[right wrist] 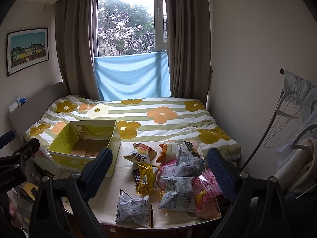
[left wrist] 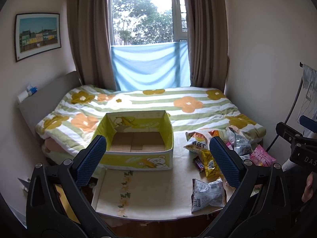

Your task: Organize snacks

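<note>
An empty yellow-green cardboard box (left wrist: 136, 154) (right wrist: 65, 158) with a bear print stands on a small cream table (left wrist: 150, 188) (right wrist: 118, 178). To its right lies a heap of snack bags: a white chip bag (left wrist: 195, 141) (right wrist: 138, 154), a gold packet (left wrist: 209, 163) (right wrist: 146, 180) over a Snickers bar (left wrist: 198, 163) (right wrist: 136, 176), grey-white bags (left wrist: 208, 195) (right wrist: 132, 208) and a pink bag (left wrist: 261, 156) (right wrist: 208, 186). My left gripper (left wrist: 158, 160) hovers open in front of the box, holding nothing. My right gripper (right wrist: 160, 170) hovers open above the snacks, holding nothing.
A bed with a flowered striped quilt (left wrist: 158, 103) (right wrist: 158, 115) lies right behind the table, under a curtained window. A clothes rack with hangers (right wrist: 293, 119) stands at the right. The right gripper's body (left wrist: 297, 144) shows at the left wrist view's right edge.
</note>
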`<state>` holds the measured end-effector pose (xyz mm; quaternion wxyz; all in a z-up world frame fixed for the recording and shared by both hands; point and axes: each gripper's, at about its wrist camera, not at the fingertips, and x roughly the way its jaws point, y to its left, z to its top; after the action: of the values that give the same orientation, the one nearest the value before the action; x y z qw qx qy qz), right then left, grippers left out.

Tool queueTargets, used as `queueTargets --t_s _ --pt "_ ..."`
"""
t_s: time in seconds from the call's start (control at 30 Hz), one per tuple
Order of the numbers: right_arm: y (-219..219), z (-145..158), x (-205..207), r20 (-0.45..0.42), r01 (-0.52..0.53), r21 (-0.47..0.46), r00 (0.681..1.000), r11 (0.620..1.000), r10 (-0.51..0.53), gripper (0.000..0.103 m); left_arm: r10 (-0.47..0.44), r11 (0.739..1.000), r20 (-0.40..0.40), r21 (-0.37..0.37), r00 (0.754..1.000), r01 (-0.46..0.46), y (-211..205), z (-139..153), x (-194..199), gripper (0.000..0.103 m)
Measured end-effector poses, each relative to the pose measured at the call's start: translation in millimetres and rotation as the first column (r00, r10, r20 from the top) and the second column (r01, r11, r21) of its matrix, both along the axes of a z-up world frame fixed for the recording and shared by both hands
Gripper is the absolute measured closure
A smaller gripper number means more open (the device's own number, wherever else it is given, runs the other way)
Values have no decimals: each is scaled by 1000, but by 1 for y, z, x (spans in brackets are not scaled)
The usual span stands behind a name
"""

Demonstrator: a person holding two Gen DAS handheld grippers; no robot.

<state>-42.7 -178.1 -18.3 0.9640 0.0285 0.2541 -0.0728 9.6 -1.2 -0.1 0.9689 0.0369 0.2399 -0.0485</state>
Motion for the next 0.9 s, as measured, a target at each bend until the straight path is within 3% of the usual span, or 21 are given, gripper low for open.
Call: queueTargets --t_s 0.53,0.9 --pt "7 -1 -4 -11 11 8 1000 1000 -11 8 -11 1000 -16 -1 1000 11 7 -4 -2 0" --pt "-4 -11 -7 -41 69 27 997 997 -68 8 -97 995 -98 -18 990 95 6 -23 12 0"
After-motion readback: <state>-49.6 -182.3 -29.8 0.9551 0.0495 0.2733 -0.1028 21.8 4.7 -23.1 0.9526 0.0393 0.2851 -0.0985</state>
